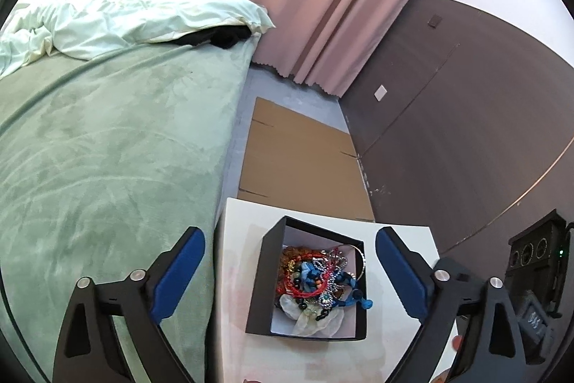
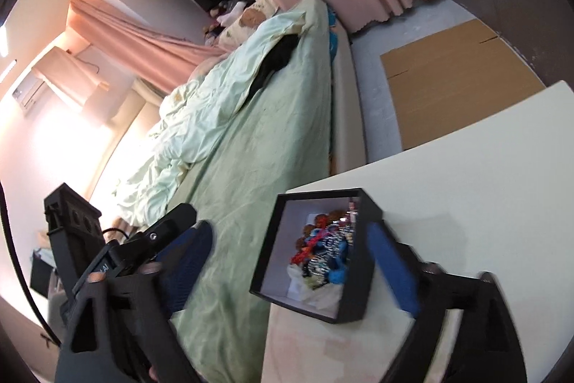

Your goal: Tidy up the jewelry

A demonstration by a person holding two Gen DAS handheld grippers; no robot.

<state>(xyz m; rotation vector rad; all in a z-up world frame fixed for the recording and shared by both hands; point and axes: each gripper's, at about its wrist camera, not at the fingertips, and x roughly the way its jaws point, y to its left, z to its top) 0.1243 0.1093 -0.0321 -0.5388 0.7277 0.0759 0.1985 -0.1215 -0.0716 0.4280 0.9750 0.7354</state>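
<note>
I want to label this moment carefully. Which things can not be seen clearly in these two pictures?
- Jewelry in the black box: tangled in the left wrist view, so single pieces cannot be counted.
- Jewelry, right wrist view: small, partly hidden by the box wall.
- Right gripper pads: motion-blurred.
- White table: near edge cut off by the picture's bottom edge.

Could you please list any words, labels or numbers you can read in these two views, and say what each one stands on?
"AI": white letters, partly cut off, on the left gripper's body, seen in the right wrist view; uncertain.
Digits on the dark device at the right edge of the left wrist view: too blurred to read.
Black box, jewelry, cardboard: no text.
</note>
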